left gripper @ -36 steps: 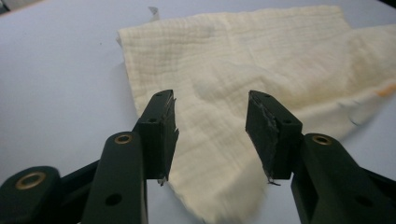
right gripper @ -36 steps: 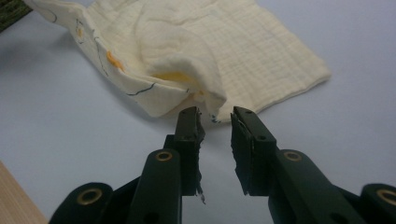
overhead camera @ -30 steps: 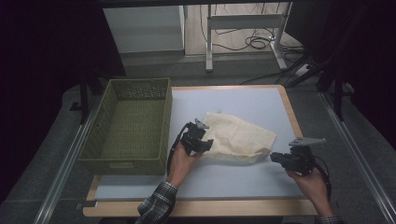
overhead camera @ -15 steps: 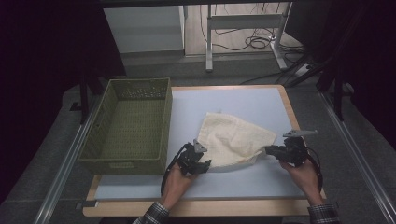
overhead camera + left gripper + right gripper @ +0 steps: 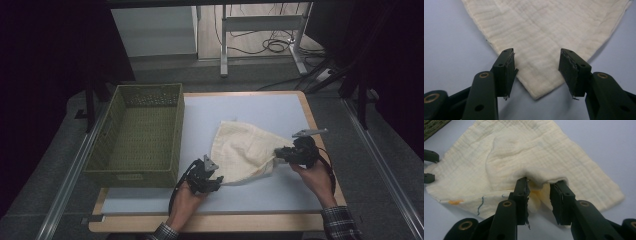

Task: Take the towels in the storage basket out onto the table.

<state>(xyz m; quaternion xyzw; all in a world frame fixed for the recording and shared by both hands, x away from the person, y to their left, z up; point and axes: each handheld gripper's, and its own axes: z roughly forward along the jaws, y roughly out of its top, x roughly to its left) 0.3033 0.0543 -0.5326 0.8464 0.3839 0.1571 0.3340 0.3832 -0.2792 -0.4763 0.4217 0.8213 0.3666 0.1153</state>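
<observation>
Lying flat on the pale tabletop (image 5: 250, 107) beside a green basket (image 5: 145, 135): cream muslin cloth (image 5: 242, 152), light, limp, crumpling easily, best pinched at corners. Left tongs (image 5: 536, 72) released, straddling one corner; right tongs (image 5: 539, 197) having just been opening, a raised fold bunching loosely between

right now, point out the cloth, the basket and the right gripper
cloth (image 5: 240, 152): high view, middle of the cream fabric
basket (image 5: 178, 135): high view, right wall of the green basket
right gripper (image 5: 539, 195): right gripper view, midway between its fingertips, over a fold of the fabric
</observation>
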